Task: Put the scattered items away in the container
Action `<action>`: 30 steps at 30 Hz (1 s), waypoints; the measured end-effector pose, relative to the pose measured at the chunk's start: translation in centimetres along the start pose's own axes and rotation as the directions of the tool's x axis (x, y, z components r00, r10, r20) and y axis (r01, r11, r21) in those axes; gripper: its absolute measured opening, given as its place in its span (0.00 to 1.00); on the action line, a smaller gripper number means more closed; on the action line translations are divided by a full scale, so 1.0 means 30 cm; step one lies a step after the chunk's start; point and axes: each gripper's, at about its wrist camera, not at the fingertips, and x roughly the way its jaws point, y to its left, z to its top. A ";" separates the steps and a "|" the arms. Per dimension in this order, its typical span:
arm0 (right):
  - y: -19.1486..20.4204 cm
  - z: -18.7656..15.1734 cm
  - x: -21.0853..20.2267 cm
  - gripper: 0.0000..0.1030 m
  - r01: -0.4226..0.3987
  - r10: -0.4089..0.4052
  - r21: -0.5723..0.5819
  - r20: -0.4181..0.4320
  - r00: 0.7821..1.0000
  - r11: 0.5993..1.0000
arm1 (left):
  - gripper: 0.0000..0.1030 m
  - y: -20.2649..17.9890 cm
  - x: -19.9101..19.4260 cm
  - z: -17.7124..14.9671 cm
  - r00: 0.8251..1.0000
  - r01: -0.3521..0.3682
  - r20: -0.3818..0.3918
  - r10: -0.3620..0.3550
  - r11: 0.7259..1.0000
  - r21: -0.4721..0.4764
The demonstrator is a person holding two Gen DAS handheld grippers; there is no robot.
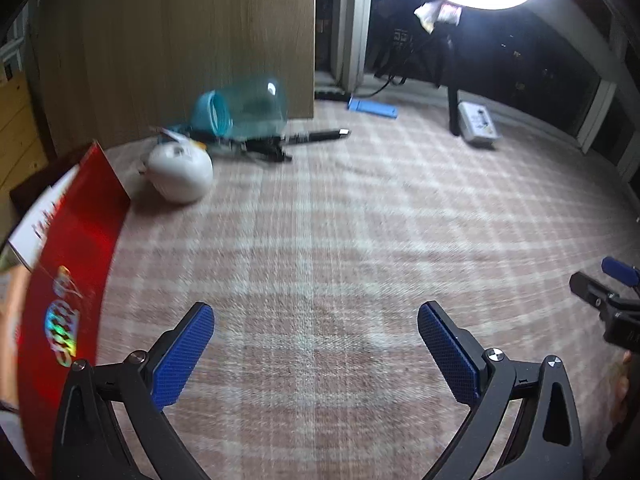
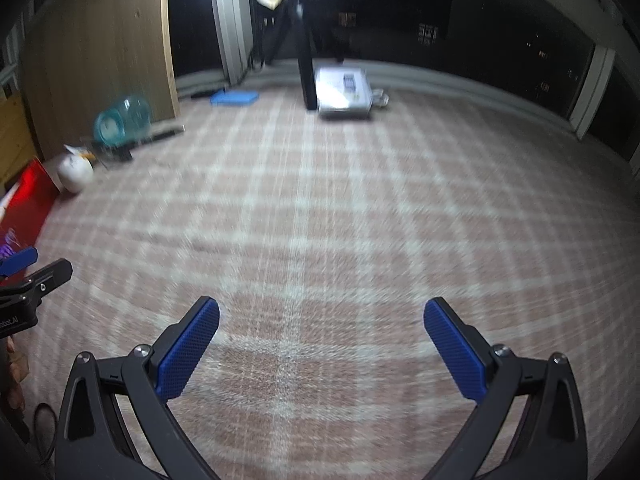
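A teal see-through jar (image 1: 244,108) lies on its side on the checked cloth at the far left, mouth towards me. A black pen (image 1: 316,136) and dark small items (image 1: 264,150) lie in front of it, with a white round object (image 1: 180,172) beside them. My left gripper (image 1: 316,324) is open and empty, well short of them. My right gripper (image 2: 322,320) is open and empty over bare cloth. The jar (image 2: 124,118) and white object (image 2: 76,174) show far left in the right wrist view.
A red box (image 1: 68,264) stands at the left edge. A wooden panel (image 1: 180,40) rises behind the jar. A blue flat piece (image 1: 372,108), a white box (image 1: 478,124) and a black lamp stand (image 1: 452,108) sit at the back. The right gripper (image 1: 612,300) shows at the right edge.
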 end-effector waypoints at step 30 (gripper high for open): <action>-0.384 0.563 0.077 0.26 -0.206 0.201 0.160 0.045 0.979 0.965 | 0.99 -0.043 -0.197 0.425 0.992 0.015 0.120 -0.023 0.998 0.068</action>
